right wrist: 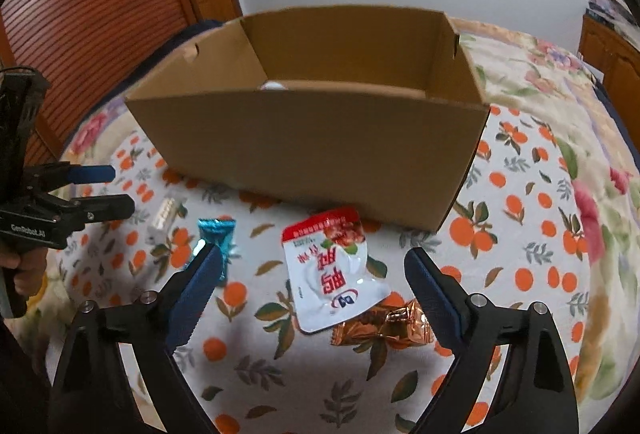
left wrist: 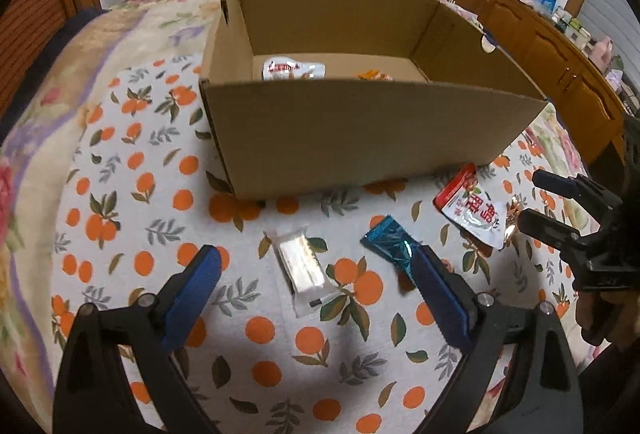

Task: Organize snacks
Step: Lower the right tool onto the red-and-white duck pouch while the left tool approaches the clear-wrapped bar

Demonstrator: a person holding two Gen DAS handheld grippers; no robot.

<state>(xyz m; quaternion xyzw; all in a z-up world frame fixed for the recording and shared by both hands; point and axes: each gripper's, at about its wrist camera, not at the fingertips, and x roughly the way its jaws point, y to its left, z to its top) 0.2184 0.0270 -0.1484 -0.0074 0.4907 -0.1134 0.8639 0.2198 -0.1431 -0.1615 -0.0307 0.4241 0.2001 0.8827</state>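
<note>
An open cardboard box (left wrist: 360,138) (right wrist: 312,150) stands on the orange-print cloth, with a white-red pouch (left wrist: 292,69) and an orange packet (left wrist: 374,75) inside. In front of it lie a clear-wrapped white bar (left wrist: 301,268) (right wrist: 162,218), a teal wrapper (left wrist: 390,248) (right wrist: 218,234), a red-white pouch (left wrist: 474,208) (right wrist: 334,274) and a copper foil candy (right wrist: 384,326). My left gripper (left wrist: 316,272) is open above the white bar. My right gripper (right wrist: 312,274) is open above the red-white pouch and also shows in the left wrist view (left wrist: 532,202).
The cloth (left wrist: 120,194) covers a floral bedspread (right wrist: 560,82). A wooden cabinet (left wrist: 540,46) with clutter stands at the right. A slatted wooden door (right wrist: 92,14) is at the left.
</note>
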